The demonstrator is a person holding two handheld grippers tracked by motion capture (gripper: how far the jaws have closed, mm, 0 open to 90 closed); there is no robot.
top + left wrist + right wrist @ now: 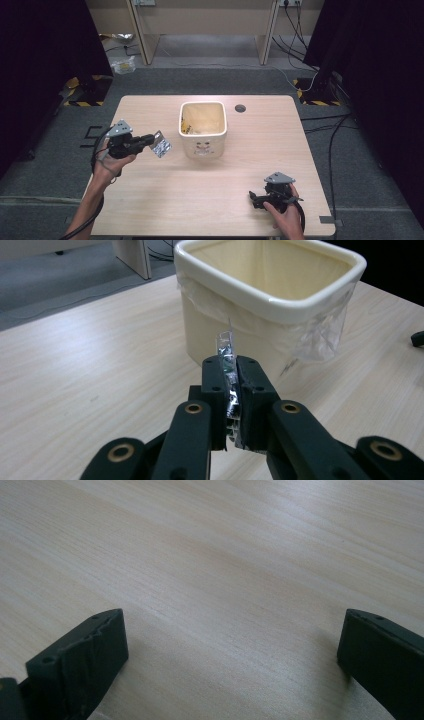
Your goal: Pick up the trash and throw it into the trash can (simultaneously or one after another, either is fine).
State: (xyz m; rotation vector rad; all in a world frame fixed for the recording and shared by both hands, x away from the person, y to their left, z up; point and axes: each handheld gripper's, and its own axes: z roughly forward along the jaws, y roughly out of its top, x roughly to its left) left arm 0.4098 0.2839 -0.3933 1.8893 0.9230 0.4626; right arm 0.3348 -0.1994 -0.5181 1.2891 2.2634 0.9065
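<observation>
One cream bin stood slightly far of the table's centre, square-mouthed with rounded corners and lined with a clear plastic bag whose edge was folded out below the rim; a small face was printed on its near wall. Inside, yellowish wrappers lay against the left inner wall, while the bottom was hard to make out. Left of the bin and just apart from it, the left gripper was held above the table, its jaws pressed together on a crinkled silver wrapper; in the left gripper view the wrapper stood edge-on between the pads and rose a little above them, with the bin directly ahead. At the near right, the right gripper rested low over the tabletop, close to the near edge, its jaws spread wide with bare wood between them. A dark round hole sat in the tabletop right of the bin, near the far edge. Between the two grippers the wood lay open, and nothing stood between the wrapper and the bin's mouth
</observation>
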